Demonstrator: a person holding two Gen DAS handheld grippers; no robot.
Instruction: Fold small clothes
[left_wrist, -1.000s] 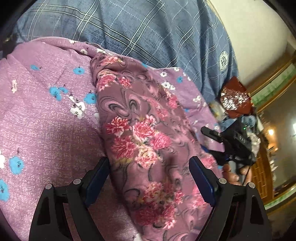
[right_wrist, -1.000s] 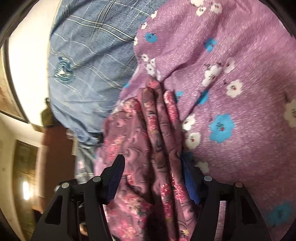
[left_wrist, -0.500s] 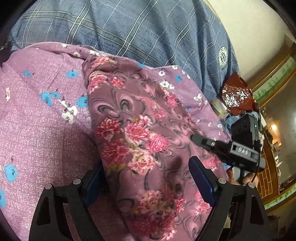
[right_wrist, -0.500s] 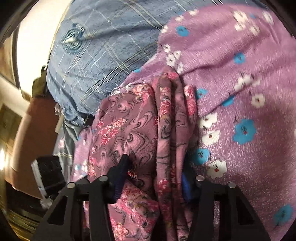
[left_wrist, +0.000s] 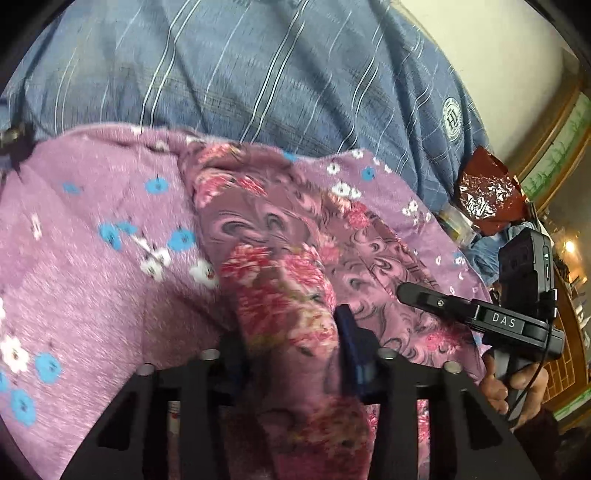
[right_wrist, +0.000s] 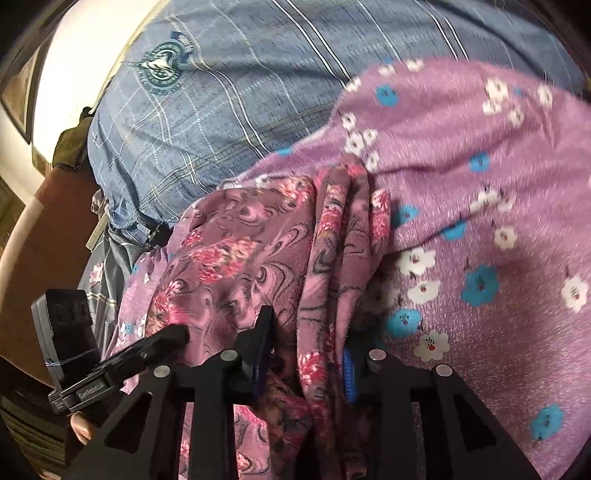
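Basically both tools are clamped on the same piece — the rose-print garment (left_wrist: 280, 266), a dark mauve cloth with pink flowers and swirls. It lies bunched in a long ridge on the purple floral sheet (left_wrist: 92, 280), running from about 12 o'clock down to 6 o'clock in the left wrist view, right in front of the person's blue plaid shirt (left_wrist: 258, 74).

The left hand-held gripper (left_wrist: 291, 354) has its jaws drawn in narrow, with a thick roll of the garment squeezed between them. The right hand-held gripper (right_wrist: 306, 350) is likewise nearly closed on a gathered, pleated edge of the same cloth. In the left view the right tool shows at 3 o'clock, its finger lying on the cloth's far side; in the right view the left tool sits at 8 o'clock, its tip touching the fabric.

Handling, as a judgement: thin, light, very soft, drapes and wrinkles freely, no stiffness to hold a crease — probably a bit slick, so layers may slide apart when lifted. Not fragile. Best hold is at corners or a hem edge, one per tool, well apart, so the cloth can be pulled taut and flattened; the current mid-bunch grips catch several layers at once, and which layers is hard to tell. Frames are motion-blurred.
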